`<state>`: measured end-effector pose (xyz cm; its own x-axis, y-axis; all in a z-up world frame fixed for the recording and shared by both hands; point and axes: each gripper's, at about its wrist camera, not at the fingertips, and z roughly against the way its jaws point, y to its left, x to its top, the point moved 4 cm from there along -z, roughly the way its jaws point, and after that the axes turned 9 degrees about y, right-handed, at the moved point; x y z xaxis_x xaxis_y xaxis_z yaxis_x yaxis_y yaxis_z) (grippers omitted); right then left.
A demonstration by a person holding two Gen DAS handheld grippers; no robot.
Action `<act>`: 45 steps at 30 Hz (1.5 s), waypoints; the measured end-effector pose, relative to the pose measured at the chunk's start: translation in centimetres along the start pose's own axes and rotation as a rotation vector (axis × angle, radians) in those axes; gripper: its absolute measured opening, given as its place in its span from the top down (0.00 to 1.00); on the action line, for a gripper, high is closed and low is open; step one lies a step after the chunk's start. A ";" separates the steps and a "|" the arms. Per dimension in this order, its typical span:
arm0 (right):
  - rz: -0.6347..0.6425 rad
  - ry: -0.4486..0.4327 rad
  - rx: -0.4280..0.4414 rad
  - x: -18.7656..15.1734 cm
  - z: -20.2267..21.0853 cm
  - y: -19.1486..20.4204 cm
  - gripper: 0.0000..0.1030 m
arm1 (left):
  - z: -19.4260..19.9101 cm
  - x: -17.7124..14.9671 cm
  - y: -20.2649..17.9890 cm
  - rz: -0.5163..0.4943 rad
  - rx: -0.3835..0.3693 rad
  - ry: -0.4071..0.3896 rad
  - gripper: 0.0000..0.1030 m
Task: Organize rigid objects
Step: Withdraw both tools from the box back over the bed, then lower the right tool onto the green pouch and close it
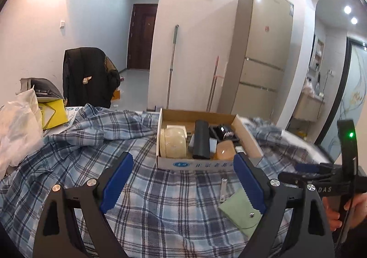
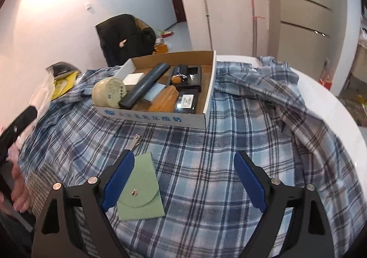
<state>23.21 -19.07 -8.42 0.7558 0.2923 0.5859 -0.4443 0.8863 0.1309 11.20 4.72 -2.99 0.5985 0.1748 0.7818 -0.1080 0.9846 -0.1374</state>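
A shallow cardboard box [image 1: 201,164] [image 2: 160,118] sits on a blue plaid cloth and holds a cream round tin [image 1: 173,142] [image 2: 110,93], a long dark case [image 1: 201,138] [image 2: 146,83], an amber block [image 1: 226,150] [image 2: 164,100] and black items. In front of the box lie a green snap pouch [image 1: 238,209] [image 2: 140,191] and a small metal nail clipper [image 1: 223,189] [image 2: 135,142]. My left gripper [image 1: 183,184] hovers open over the cloth, the pouch by its right finger. My right gripper [image 2: 183,182] is open too, with the pouch under its left finger.
The plaid cloth [image 2: 229,143] covers a white round table [image 2: 339,102] and is bunched at the back right. Plastic bags and a yellow packet [image 1: 54,112] crowd the left side. A chair with a black coat [image 1: 89,77] and a fridge [image 1: 261,51] stand behind.
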 end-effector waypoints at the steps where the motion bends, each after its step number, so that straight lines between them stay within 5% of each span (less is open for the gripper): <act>1: -0.009 0.004 -0.002 -0.1 -0.4 0.0 0.15 | -0.5 -0.3 -0.3 -0.021 0.015 0.015 0.12; 18: 0.170 0.071 -0.051 -2.1 -2.9 5.0 0.15 | -1.7 -3.2 -0.5 -0.104 0.035 0.064 0.12; 28: 0.290 0.157 -0.068 -3.0 -4.8 7.8 0.15 | -2.6 -3.3 1.2 -0.021 0.050 0.105 0.12; 41: 0.342 0.254 -0.106 -3.5 -7.3 9.0 0.15 | -2.6 -3.3 0.9 -0.042 0.058 0.095 0.12; 45: 0.307 0.265 -0.060 -3.4 -7.2 8.6 0.30 | -2.5 -3.3 0.9 -0.042 0.058 0.091 0.12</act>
<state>20.30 -9.83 -14.99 0.6939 0.6217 0.3632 -0.6453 0.7607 -0.0692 11.09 4.99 -7.22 0.6728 0.1356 0.7273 -0.1255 0.9897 -0.0685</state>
